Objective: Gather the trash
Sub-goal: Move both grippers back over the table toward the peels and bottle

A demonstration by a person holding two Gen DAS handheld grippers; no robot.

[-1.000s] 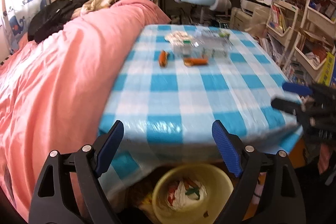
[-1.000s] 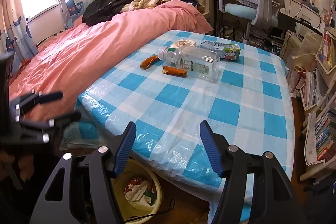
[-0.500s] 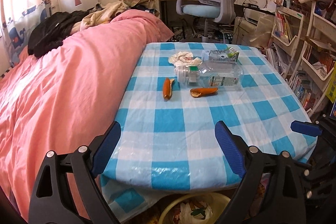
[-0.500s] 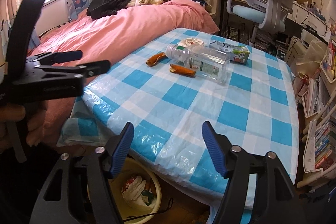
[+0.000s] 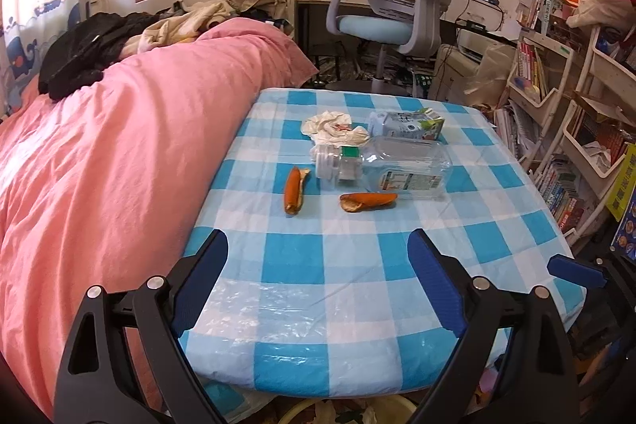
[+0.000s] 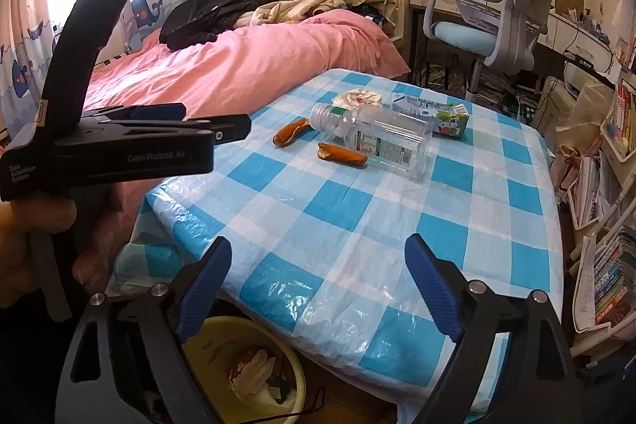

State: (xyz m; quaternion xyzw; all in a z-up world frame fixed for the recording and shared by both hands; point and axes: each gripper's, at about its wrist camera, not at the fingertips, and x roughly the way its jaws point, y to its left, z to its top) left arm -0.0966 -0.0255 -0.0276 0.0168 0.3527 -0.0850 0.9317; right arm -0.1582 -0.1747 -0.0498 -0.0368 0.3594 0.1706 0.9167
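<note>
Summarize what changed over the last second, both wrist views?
The left gripper moved in over the checked table, so the yellow bin has nearly dropped out of its view. The right gripper is opening with nothing between its jaws. Nothing was grasped or released. The bottle, both orange peels, tissue and carton stayed put.

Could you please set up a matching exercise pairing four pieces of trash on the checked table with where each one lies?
Things:
1. clear plastic bottle
2. crumpled white tissue
3. green and white drink carton
4. two orange peel strips

Places:
A. far side, by the pink bedspread
B. far side, towards the bookshelves
C. nearest the hand-held grippers, in front of the bottle
D. on its side, mid-table, open mouth towards the bed

Pairs: 1-D, 2-A, 3-B, 4-C
</note>
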